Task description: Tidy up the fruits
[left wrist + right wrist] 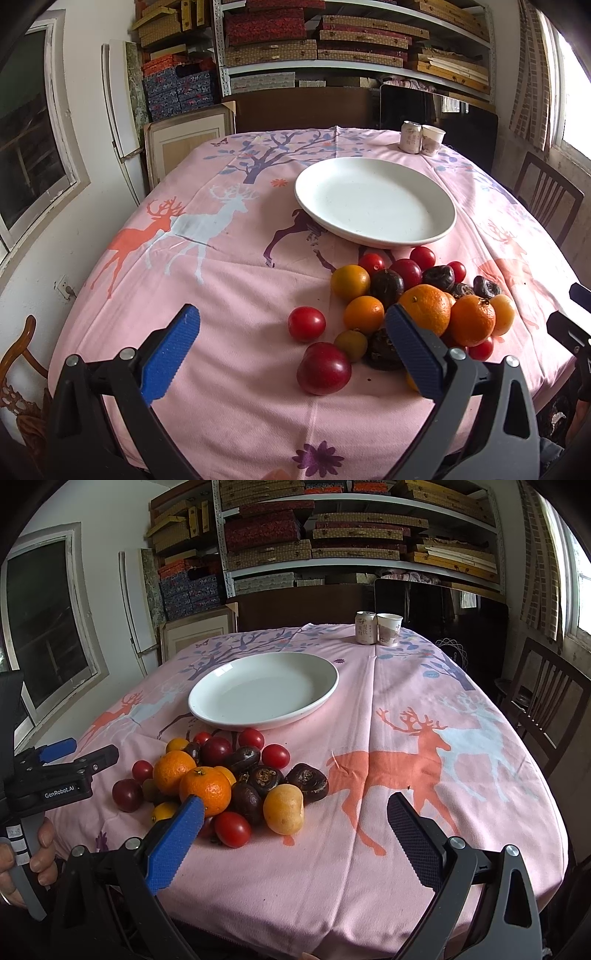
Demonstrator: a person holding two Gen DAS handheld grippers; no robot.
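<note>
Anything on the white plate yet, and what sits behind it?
The white plate holds nothing in either view. Behind it, at the far edge of the tablecloth, a drink can and a paper cup stand side by side. The fruit pile lies in front.

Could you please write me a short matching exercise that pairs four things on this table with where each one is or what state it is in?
Things:
1. white plate
2. drink can
3. pile of fruit
4. left gripper

Descriptions:
A. open, holding nothing
B. at the table's far edge, beside a paper cup
C. empty, mid-table
D. on the cloth just in front of the plate

Pairs: 1-C, 2-B, 3-D, 4-A
</note>
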